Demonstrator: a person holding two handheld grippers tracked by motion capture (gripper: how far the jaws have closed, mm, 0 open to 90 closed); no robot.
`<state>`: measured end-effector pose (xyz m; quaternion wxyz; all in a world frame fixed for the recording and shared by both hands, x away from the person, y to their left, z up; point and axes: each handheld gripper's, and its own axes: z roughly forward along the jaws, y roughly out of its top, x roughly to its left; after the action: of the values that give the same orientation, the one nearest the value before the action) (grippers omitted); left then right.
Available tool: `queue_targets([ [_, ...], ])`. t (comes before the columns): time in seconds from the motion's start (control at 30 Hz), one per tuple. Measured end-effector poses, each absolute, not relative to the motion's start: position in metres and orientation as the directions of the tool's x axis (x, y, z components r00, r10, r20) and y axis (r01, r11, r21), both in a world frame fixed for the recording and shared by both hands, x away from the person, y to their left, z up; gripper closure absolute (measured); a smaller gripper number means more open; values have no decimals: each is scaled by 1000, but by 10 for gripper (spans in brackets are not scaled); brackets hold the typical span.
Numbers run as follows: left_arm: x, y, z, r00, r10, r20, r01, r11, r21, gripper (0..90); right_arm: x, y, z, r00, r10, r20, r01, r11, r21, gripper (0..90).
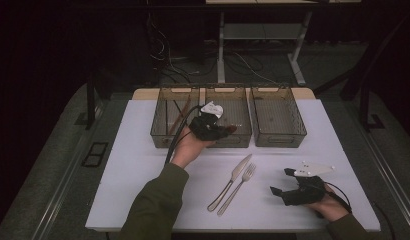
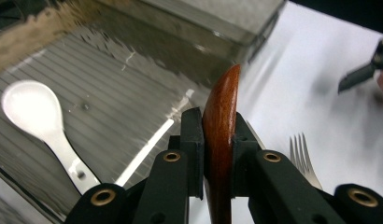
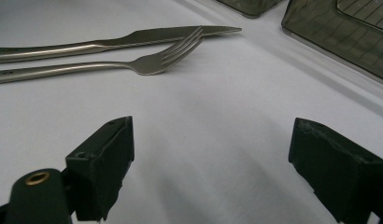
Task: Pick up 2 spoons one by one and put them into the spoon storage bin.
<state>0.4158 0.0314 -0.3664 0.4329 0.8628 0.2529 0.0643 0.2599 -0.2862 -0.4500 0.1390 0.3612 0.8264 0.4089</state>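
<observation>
A wooden spoon [image 2: 221, 140] is pinched edge-on by the left gripper [image 2: 217, 154]. A white spoon [image 2: 38, 116] is seen in the bin [image 2: 133, 60] to its left. The right gripper [image 3: 210, 163] is spread wide.

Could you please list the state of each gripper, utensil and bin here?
left gripper: shut on wooden spoon, over middle bin
right gripper: open, holding nothing
white spoon: lying in middle bin
knife: flat on table
fork: flat beside knife
right bin: looks unfilled
</observation>
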Motion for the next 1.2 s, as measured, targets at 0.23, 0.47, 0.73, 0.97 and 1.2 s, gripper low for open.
queue_targets([
  [0.23,441,22,-353,846,520,-116,391,-458,798,798,260,-286,-450,-700,711,68,484,403,777,140],
  [0.47,465,11,-344,829,548,-111,394,-431,811,798,260,-287,-450,-701,710,74,485,398,779,140],
  [0.73,487,-2,-351,811,570,-133,413,-397,819,798,260,-287,-449,-705,705,74,481,399,781,140],
  [0.97,499,-9,-359,798,583,-153,435,-381,816,797,259,-287,-449,-707,703,73,478,400,782,140],
  [1.2,507,-16,-362,788,594,-160,450,-379,809,796,259,-287,-449,-709,701,74,476,399,784,139],
])
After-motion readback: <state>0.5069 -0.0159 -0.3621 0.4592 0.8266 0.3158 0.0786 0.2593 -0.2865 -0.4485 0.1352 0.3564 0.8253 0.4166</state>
